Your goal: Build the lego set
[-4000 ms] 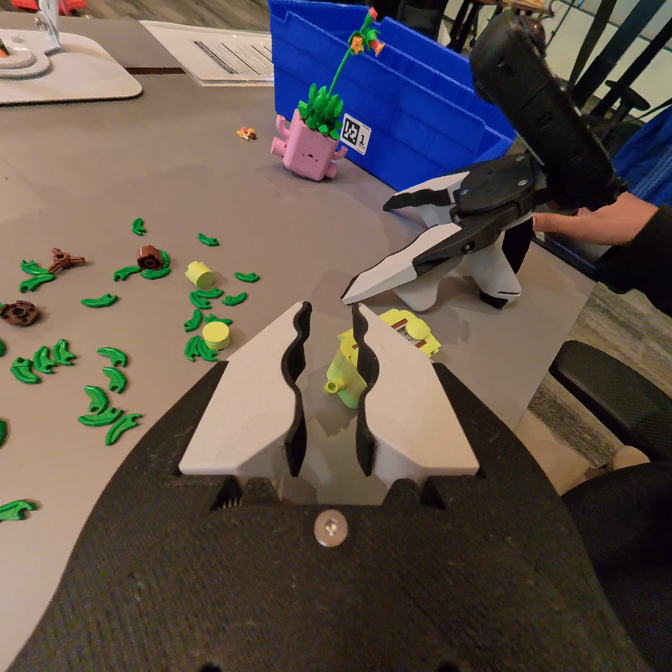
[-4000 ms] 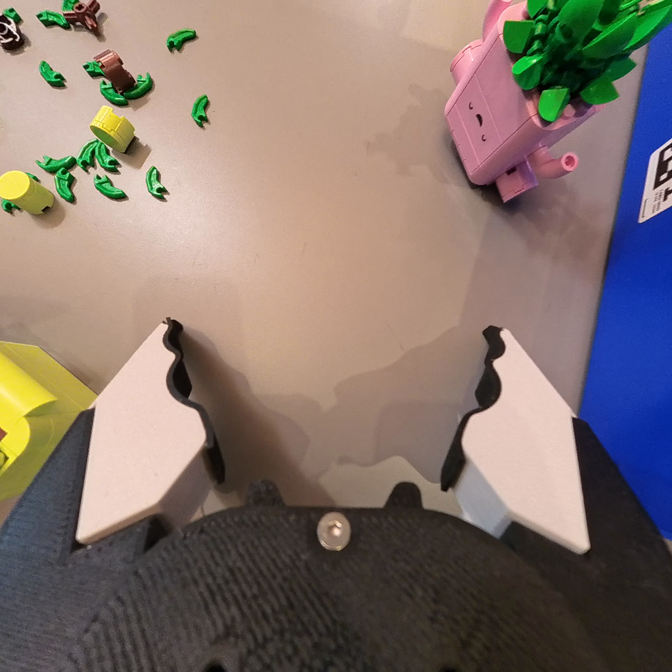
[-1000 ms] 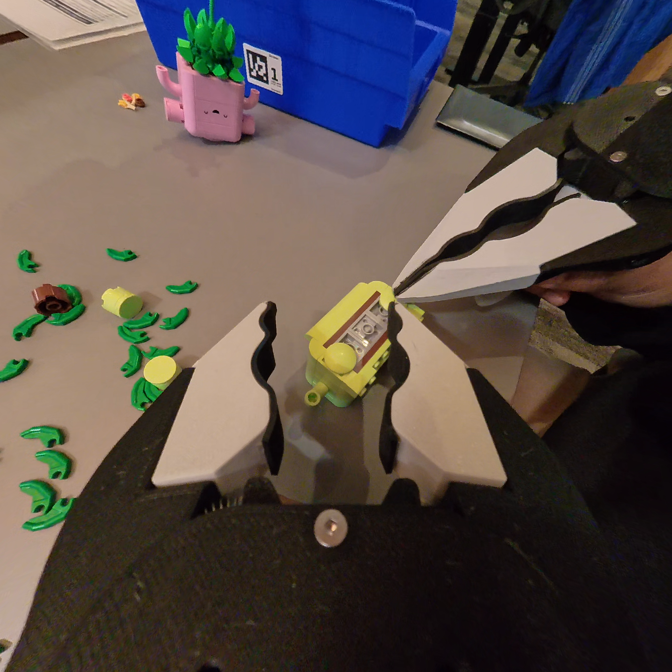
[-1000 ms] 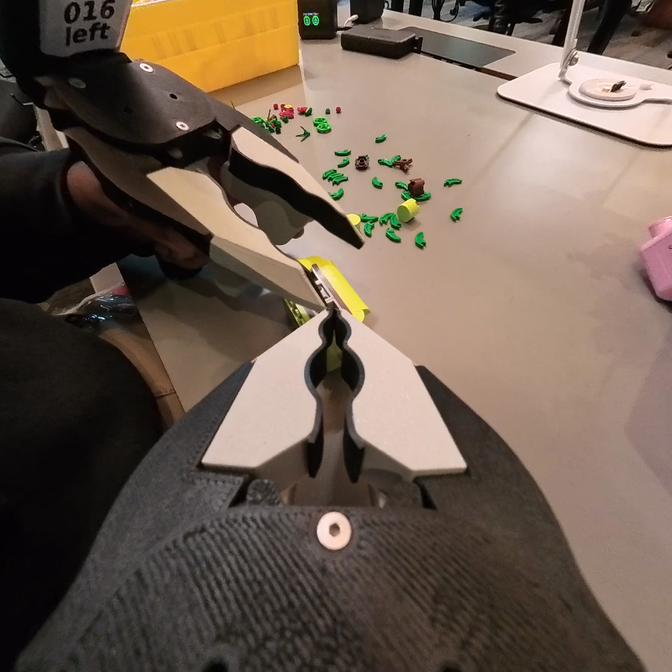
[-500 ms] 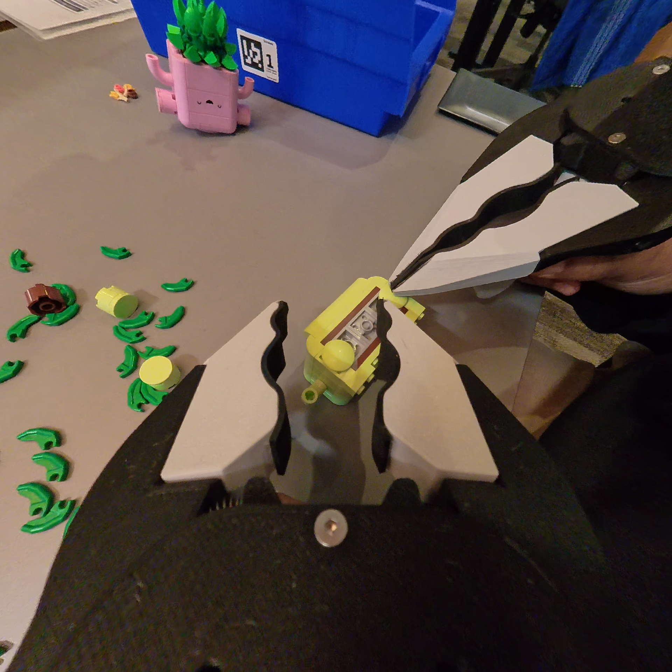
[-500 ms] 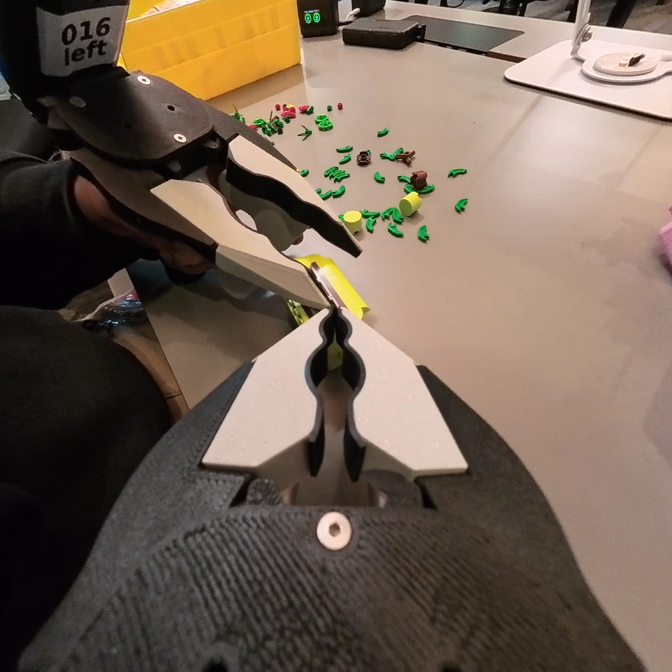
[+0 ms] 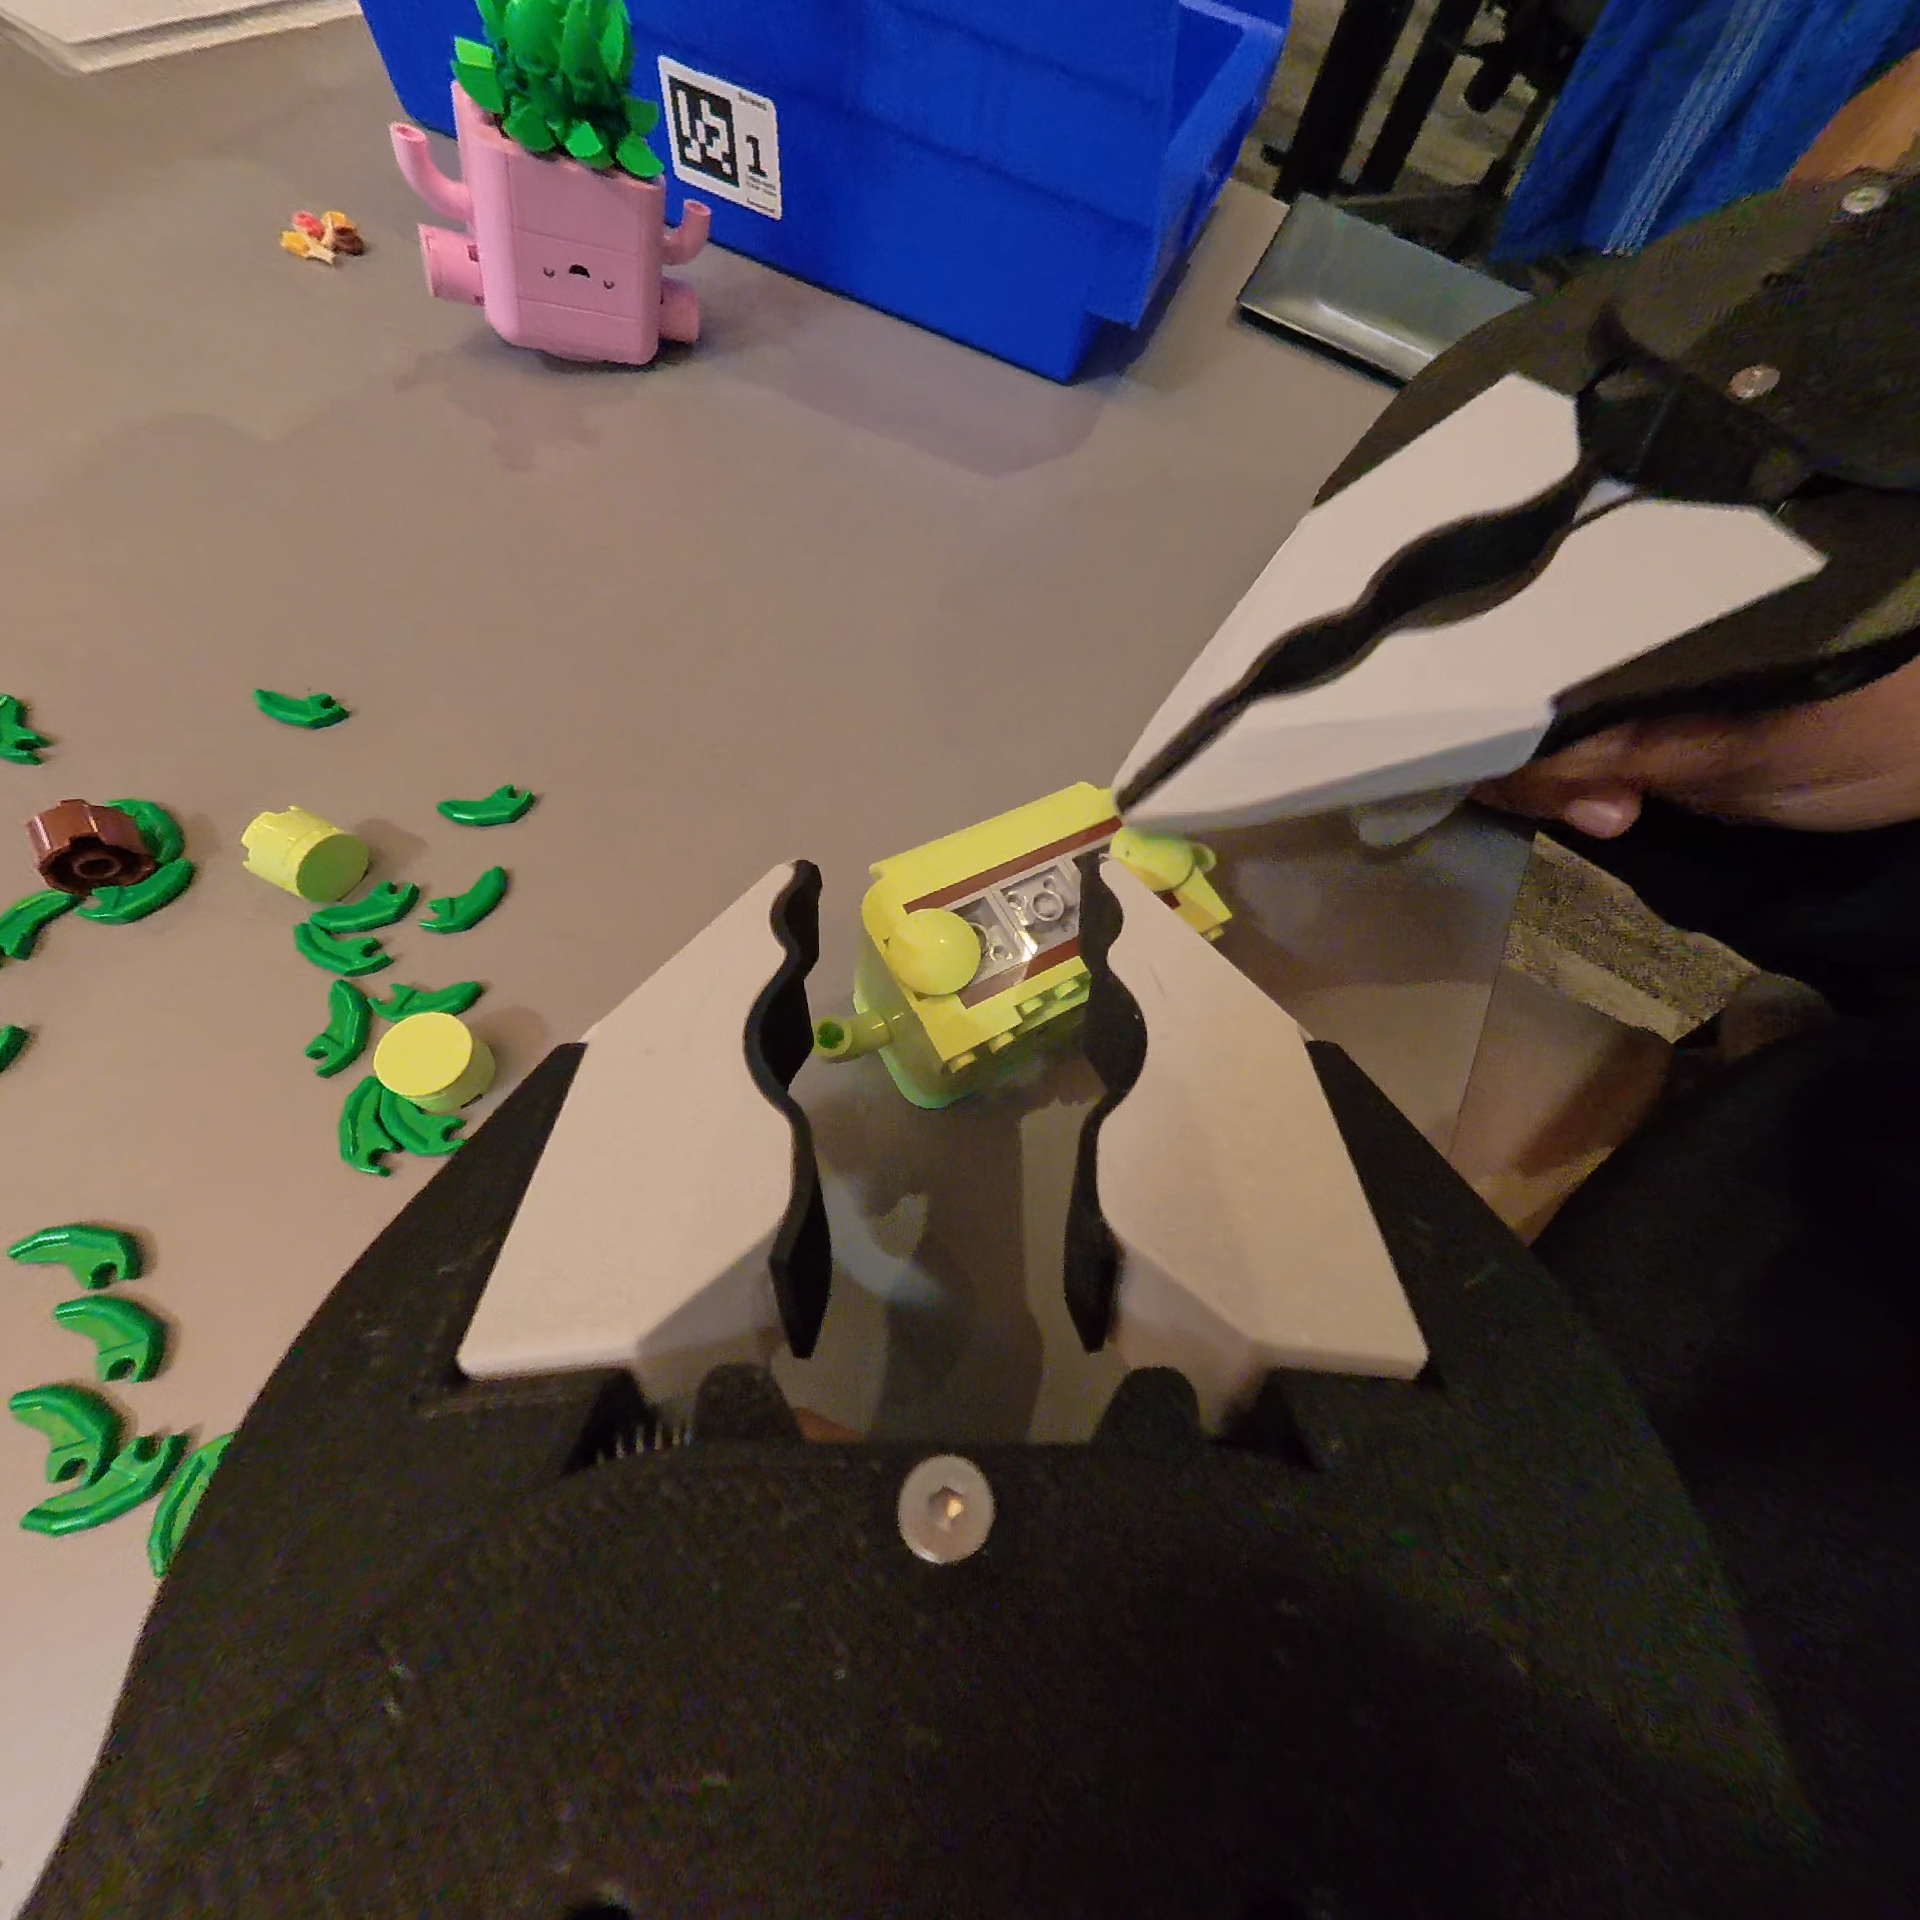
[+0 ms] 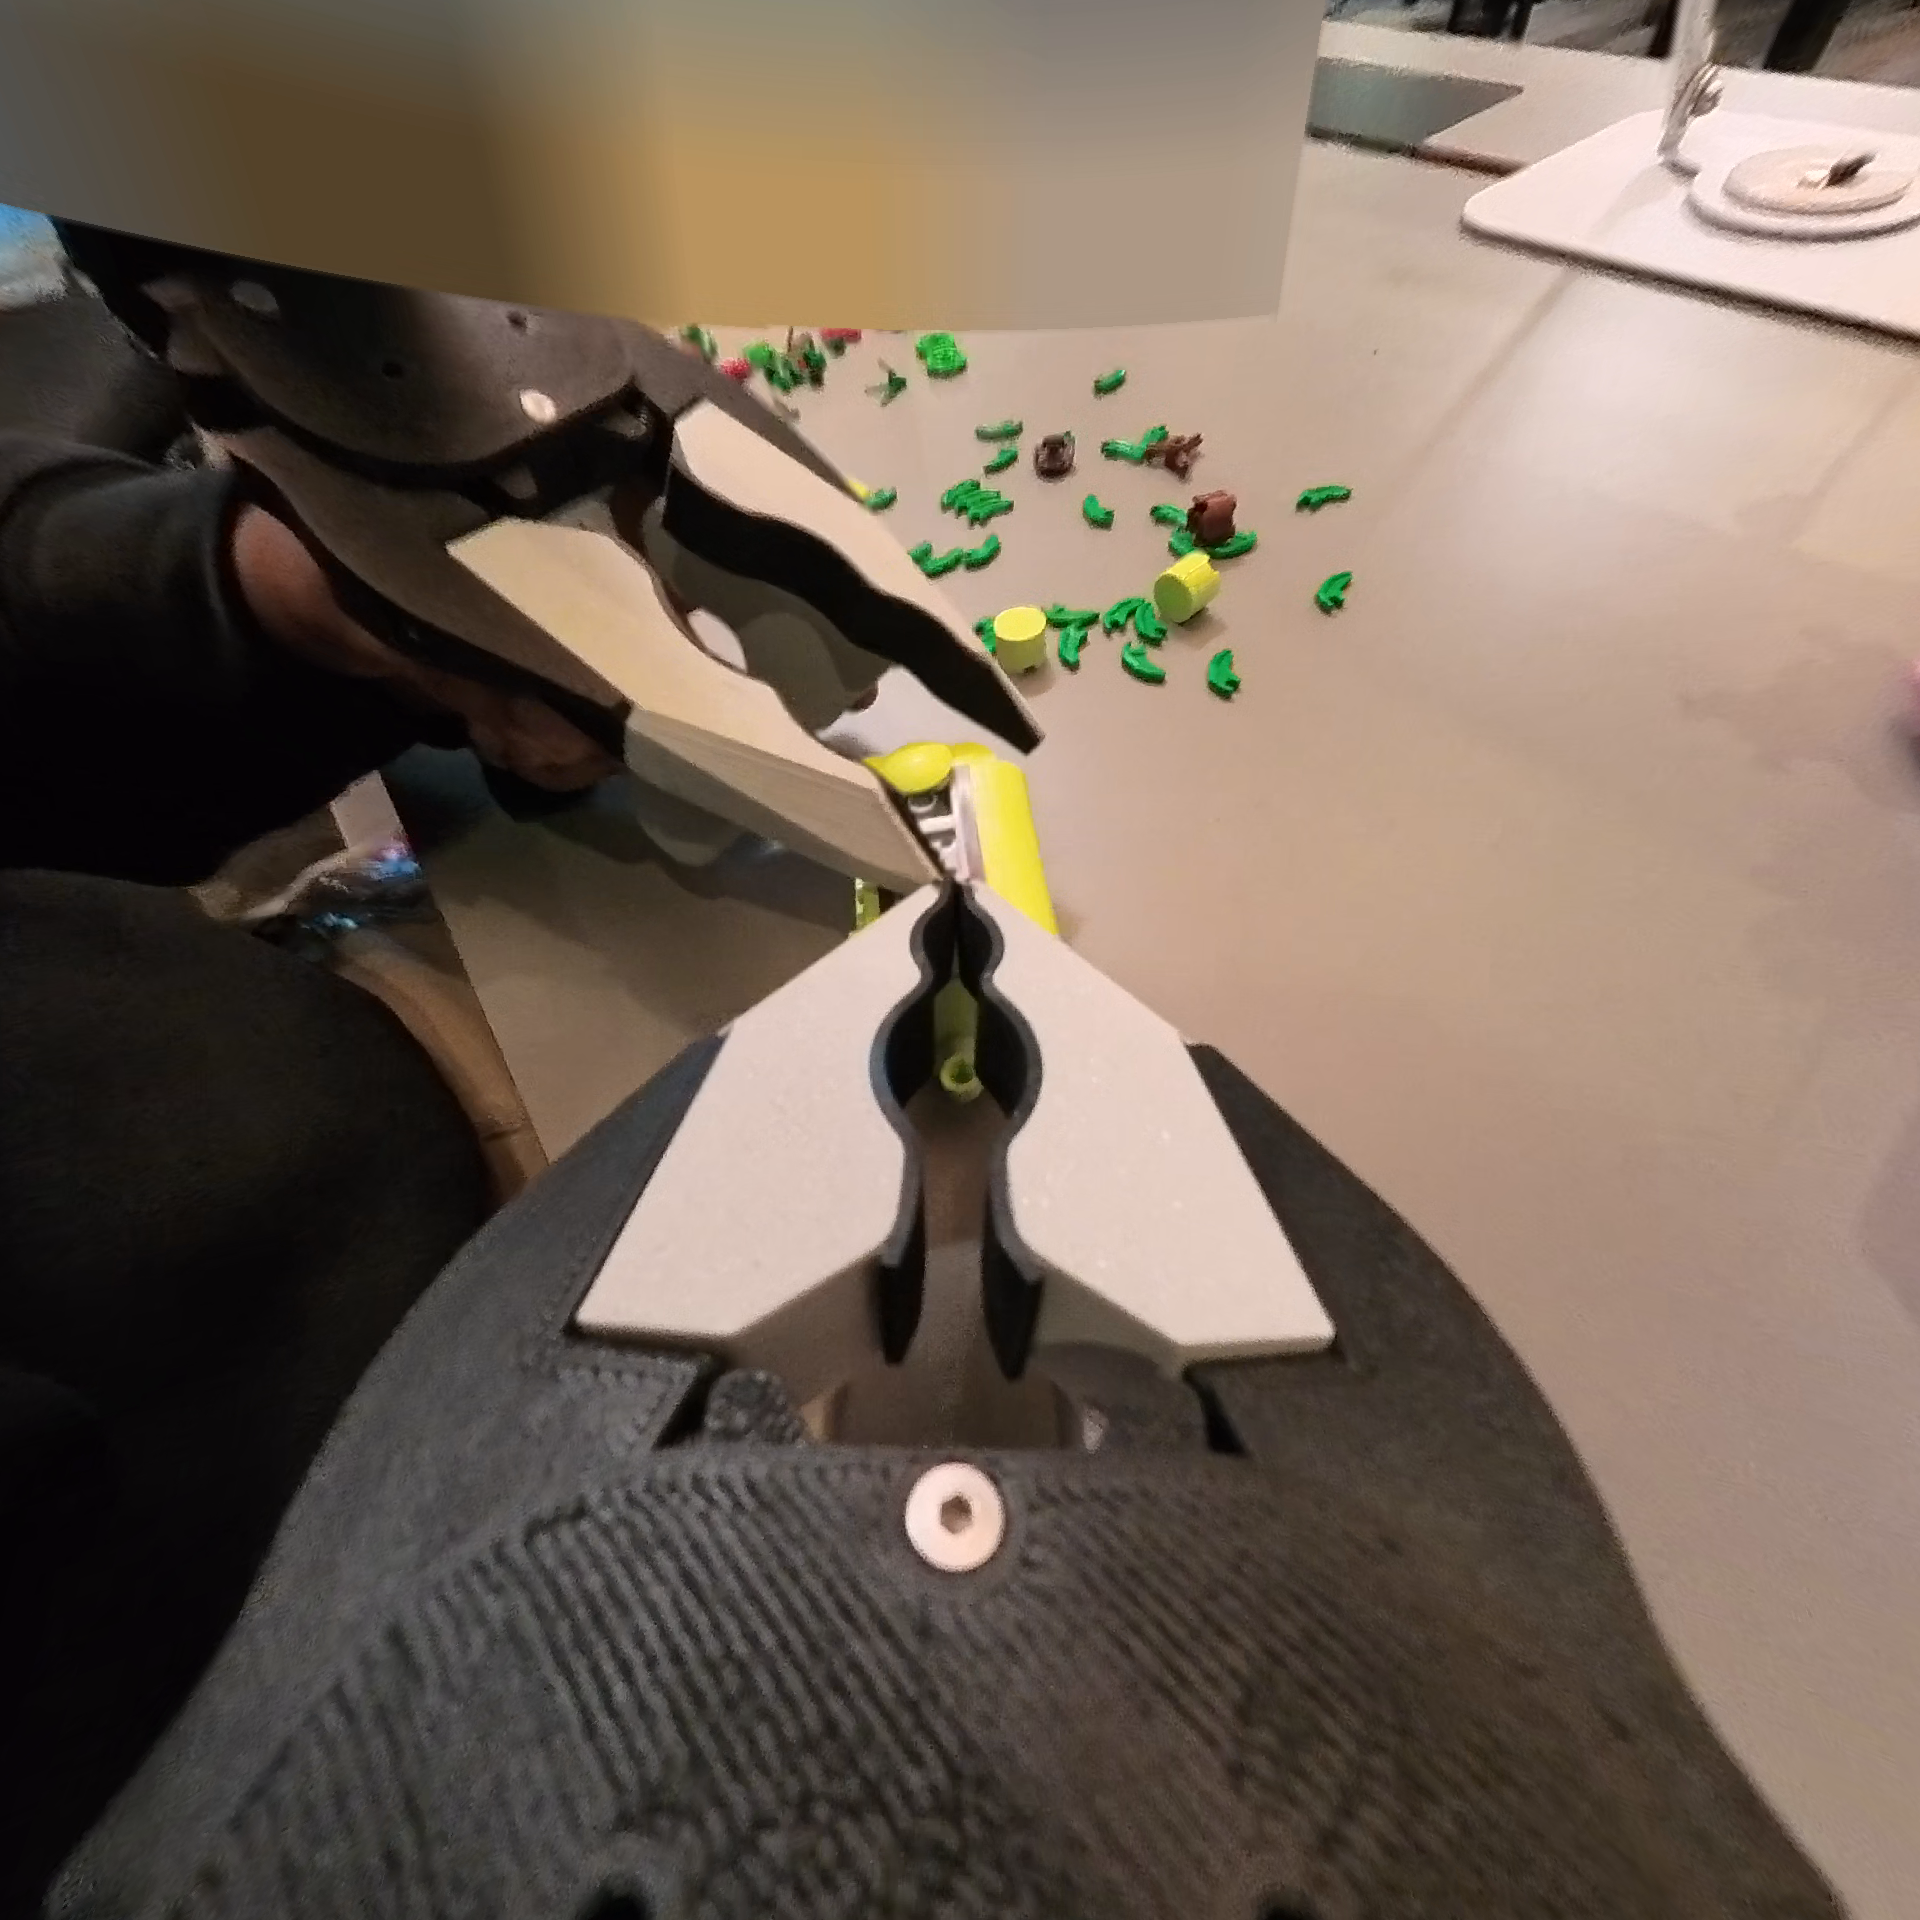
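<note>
A lime-green lego pot [image 7: 977, 966] with a grey and brown studded top sits on the grey table [image 7: 727, 540] near its right edge. My left gripper [image 7: 945, 883] is open, with the pot between its fingertips and the right finger against the pot's side. My right gripper [image 8: 951, 896] is shut, and its tips touch the pot's far top rim; it also shows in the left wrist view [image 7: 1127, 810]. In the right wrist view the pot [image 8: 1003, 831] lies just past my tips, with the left gripper [image 8: 977, 810] over it from the left.
A finished pink lego pot with a green plant [image 7: 566, 260] stands before a blue bin [image 7: 935, 156]. Green leaf pieces [image 7: 353, 935], two lime cylinders [image 7: 307, 852] and a brown piece [image 7: 83, 842] lie scattered at the left. A white pad [image 8: 1714, 208] lies far off. My left and right fingertips are right by each other.
Over four seconds my right gripper shut and came to the pot's rim. In the last second my left gripper's fingers narrowed a little around the pot, which turned slightly.
</note>
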